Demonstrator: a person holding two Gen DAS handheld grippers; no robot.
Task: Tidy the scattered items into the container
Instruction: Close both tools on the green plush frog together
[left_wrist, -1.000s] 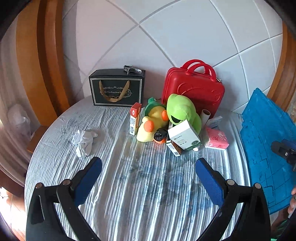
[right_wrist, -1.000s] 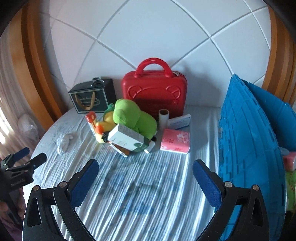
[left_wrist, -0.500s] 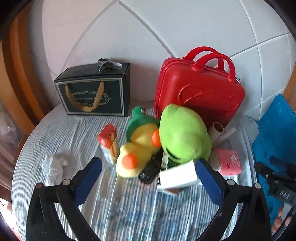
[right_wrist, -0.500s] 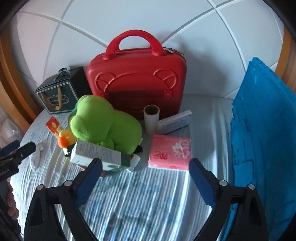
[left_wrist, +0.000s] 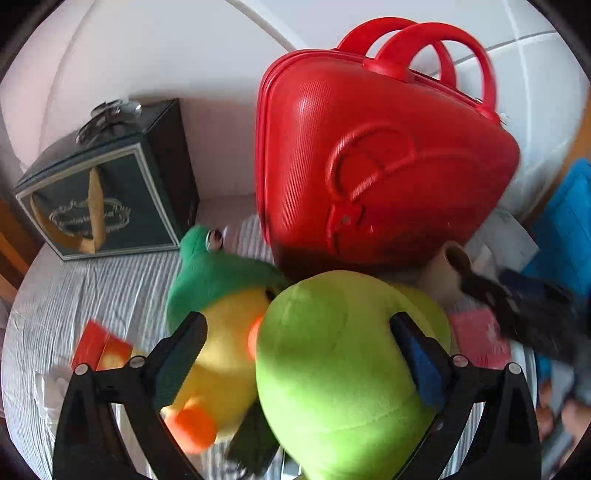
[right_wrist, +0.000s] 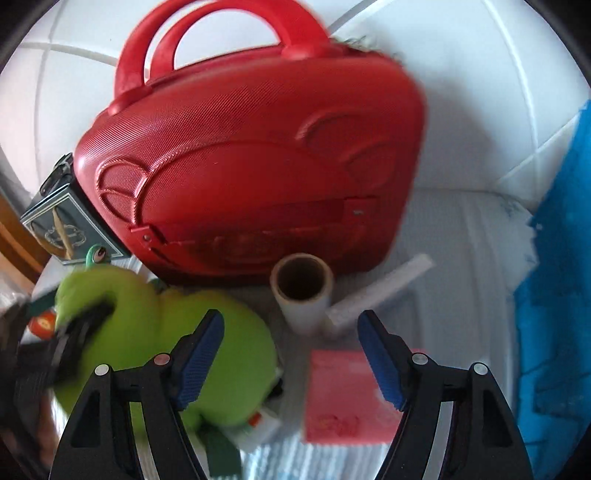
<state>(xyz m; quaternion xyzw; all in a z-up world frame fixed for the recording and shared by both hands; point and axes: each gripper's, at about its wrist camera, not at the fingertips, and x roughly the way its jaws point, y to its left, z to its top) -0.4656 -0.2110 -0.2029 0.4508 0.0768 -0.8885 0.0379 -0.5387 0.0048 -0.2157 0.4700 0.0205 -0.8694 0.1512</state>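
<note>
Both grippers have pushed in close since a second ago — the pile now fills each view. At far left stands the dark gift box (left_wrist: 107, 199), then the duck (left_wrist: 218, 332). The left gripper (left_wrist: 295, 350), jaws spread, straddles the green plush (left_wrist: 332, 369) without clamping it. The red case (right_wrist: 251, 166) stands closed behind. The right gripper (right_wrist: 291, 354) — also open — hovers over the tube (right_wrist: 301, 291) and pink pack (right_wrist: 347, 398).
</note>
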